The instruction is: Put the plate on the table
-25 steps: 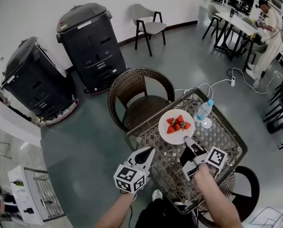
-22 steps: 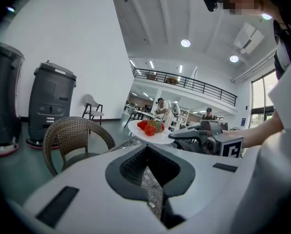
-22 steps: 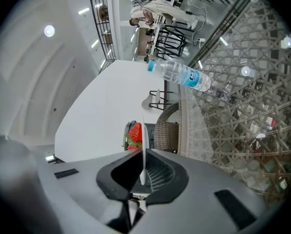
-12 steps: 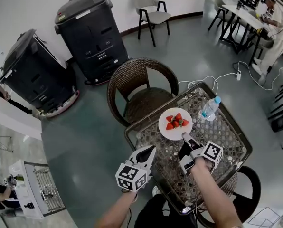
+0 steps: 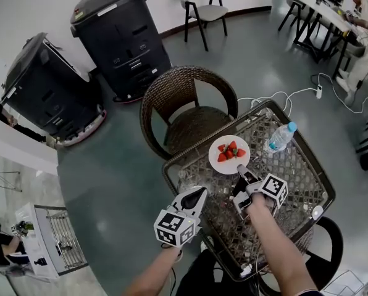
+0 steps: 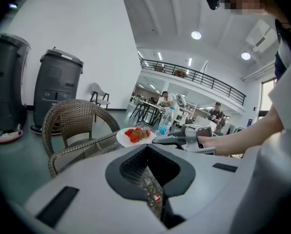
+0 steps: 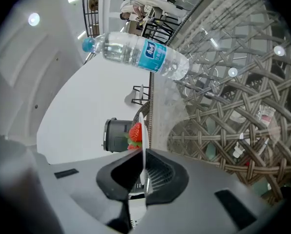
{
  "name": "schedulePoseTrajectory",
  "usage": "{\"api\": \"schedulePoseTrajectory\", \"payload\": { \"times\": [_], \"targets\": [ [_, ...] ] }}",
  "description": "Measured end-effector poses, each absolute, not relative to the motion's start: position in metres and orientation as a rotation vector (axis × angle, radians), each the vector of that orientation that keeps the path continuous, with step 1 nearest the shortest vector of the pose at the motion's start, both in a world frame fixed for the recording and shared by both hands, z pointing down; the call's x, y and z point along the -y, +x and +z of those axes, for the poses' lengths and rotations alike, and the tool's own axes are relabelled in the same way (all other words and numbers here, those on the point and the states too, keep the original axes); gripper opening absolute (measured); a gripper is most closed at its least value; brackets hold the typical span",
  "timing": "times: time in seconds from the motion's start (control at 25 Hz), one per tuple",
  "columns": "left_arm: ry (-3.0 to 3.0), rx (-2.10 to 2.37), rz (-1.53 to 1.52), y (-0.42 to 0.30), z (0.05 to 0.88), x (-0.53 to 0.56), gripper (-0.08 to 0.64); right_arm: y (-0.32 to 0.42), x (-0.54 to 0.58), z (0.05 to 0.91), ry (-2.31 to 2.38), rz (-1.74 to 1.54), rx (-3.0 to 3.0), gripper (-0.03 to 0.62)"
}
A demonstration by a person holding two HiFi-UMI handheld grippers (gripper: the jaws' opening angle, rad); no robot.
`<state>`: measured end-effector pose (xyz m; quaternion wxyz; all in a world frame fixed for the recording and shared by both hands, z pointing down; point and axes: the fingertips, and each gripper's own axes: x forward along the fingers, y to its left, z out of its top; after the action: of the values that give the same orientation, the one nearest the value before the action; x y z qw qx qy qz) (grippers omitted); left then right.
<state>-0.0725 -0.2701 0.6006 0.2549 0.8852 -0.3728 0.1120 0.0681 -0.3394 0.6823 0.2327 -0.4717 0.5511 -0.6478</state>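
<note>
A white plate (image 5: 229, 162) with several strawberries (image 5: 230, 152) sits level over the far-left part of the glass-topped wicker table (image 5: 298, 180). My right gripper (image 5: 240, 176) is shut on the plate's near rim (image 7: 144, 150), which shows edge-on between the pads in the right gripper view, with a strawberry (image 7: 135, 132) behind it. Whether the plate touches the glass I cannot tell. My left gripper (image 5: 198, 194) hovers by the table's near-left edge, shut and empty. In the left gripper view the plate (image 6: 127, 137) and the right gripper (image 6: 160, 139) lie ahead.
A water bottle (image 5: 280, 137) stands on the table right of the plate and fills the top of the right gripper view (image 7: 140, 53). A wicker chair (image 5: 187, 113) faces the table's far side. Two dark bins (image 5: 119, 39) stand by the wall. Cables run across the floor.
My right gripper has sunk with the plate toward the table top. My left gripper has come down a little beside the table edge.
</note>
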Motion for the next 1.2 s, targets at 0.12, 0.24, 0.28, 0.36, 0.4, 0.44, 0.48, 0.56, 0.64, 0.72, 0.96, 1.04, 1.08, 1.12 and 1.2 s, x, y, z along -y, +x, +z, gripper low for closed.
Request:
{"api": "schedulePoseTrajectory", "payload": {
  "times": [0.12, 0.24, 0.28, 0.36, 0.4, 0.44, 0.48, 0.56, 0.64, 0.72, 0.96, 1.04, 1.08, 1.12, 1.2],
  "targets": [
    [2.397, 1.008, 0.307, -0.069, 0.607, 0.272, 0.006, 0.068, 0.347, 0.694, -1.309, -1.793, -1.512, 0.018],
    [2.387, 0.997, 0.306, -0.066, 0.613, 0.273, 0.006, 0.066, 0.353, 0.702, -1.306, -1.804, -1.513, 0.018],
    [2.384, 0.994, 0.305, -0.064, 0.614, 0.273, 0.006, 0.066, 0.355, 0.703, -1.308, -1.808, -1.518, 0.018],
    [2.38, 0.988, 0.304, -0.062, 0.615, 0.274, 0.006, 0.065, 0.358, 0.704, -1.313, -1.817, -1.53, 0.018],
    [2.378, 0.986, 0.304, -0.061, 0.615, 0.274, 0.006, 0.065, 0.359, 0.705, -1.313, -1.822, -1.532, 0.018],
    [2.377, 0.985, 0.304, -0.06, 0.616, 0.274, 0.006, 0.066, 0.359, 0.706, -1.314, -1.826, -1.531, 0.018],
    [2.377, 0.983, 0.304, -0.059, 0.616, 0.275, 0.006, 0.066, 0.36, 0.708, -1.314, -1.829, -1.528, 0.018],
    [2.375, 0.982, 0.305, -0.058, 0.617, 0.275, 0.006, 0.066, 0.361, 0.71, -1.314, -1.833, -1.525, 0.018],
    [2.373, 0.983, 0.305, -0.058, 0.618, 0.276, 0.006, 0.066, 0.363, 0.714, -1.317, -1.835, -1.527, 0.018],
    [2.371, 0.984, 0.305, -0.058, 0.62, 0.276, 0.006, 0.066, 0.364, 0.716, -1.319, -1.839, -1.528, 0.018],
    [2.367, 0.983, 0.308, -0.059, 0.623, 0.278, 0.006, 0.066, 0.364, 0.721, -1.329, -1.849, -1.52, 0.018],
    [2.367, 0.983, 0.309, -0.059, 0.623, 0.277, 0.006, 0.067, 0.365, 0.723, -1.333, -1.846, -1.52, 0.018],
    [2.367, 0.983, 0.31, -0.06, 0.624, 0.277, 0.006, 0.067, 0.365, 0.724, -1.335, -1.845, -1.52, 0.018],
    [2.366, 0.983, 0.31, -0.06, 0.625, 0.276, 0.006, 0.067, 0.365, 0.725, -1.338, -1.844, -1.52, 0.018],
    [2.363, 0.982, 0.313, -0.062, 0.627, 0.276, 0.006, 0.067, 0.366, 0.726, -1.352, -1.845, -1.519, 0.018]
  ]
}}
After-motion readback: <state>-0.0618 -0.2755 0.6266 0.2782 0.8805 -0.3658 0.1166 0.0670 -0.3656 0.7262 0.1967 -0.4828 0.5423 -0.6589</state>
